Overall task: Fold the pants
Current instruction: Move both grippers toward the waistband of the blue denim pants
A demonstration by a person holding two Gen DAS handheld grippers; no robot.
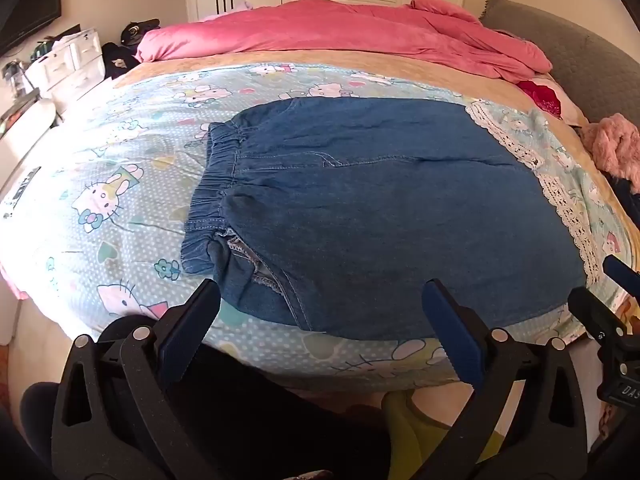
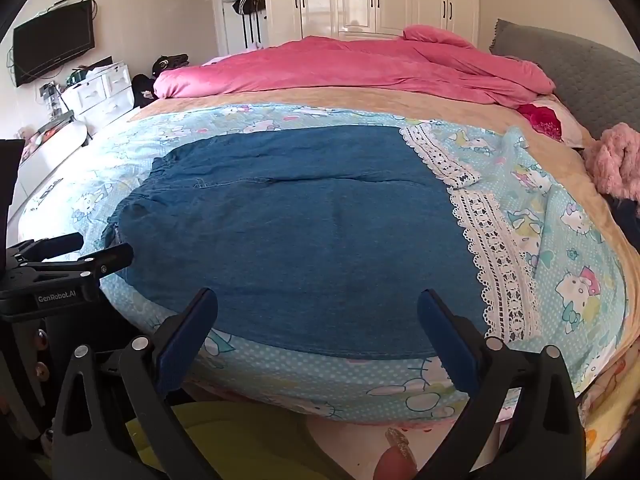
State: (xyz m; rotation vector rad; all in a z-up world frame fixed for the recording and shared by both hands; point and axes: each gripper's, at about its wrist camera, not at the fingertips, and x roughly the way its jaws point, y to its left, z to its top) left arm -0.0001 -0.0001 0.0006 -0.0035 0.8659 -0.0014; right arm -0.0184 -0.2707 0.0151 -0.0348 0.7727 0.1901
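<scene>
Blue denim pants [image 1: 380,216] lie flat on the bed, elastic waistband [image 1: 212,184] to the left and white lace hem [image 1: 560,196] to the right. They also show in the right wrist view [image 2: 304,236], lace hem [image 2: 492,248] on the right. My left gripper [image 1: 320,296] is open and empty, hovering at the near edge of the pants by the waistband end. My right gripper [image 2: 318,304] is open and empty, hovering over the near edge further right. The left gripper shows in the right wrist view [image 2: 92,252], and the right gripper's fingers [image 1: 616,280] at the left view's right edge.
The pants rest on a light-blue cartoon-print sheet [image 1: 100,200] over a tan blanket [image 2: 360,98]. A pink duvet [image 1: 340,36] is piled at the far side. A pink fluffy item [image 2: 616,160] lies at the right. A grey headboard [image 2: 568,68], white drawers [image 2: 104,92] and a TV [image 2: 54,48] surround the bed.
</scene>
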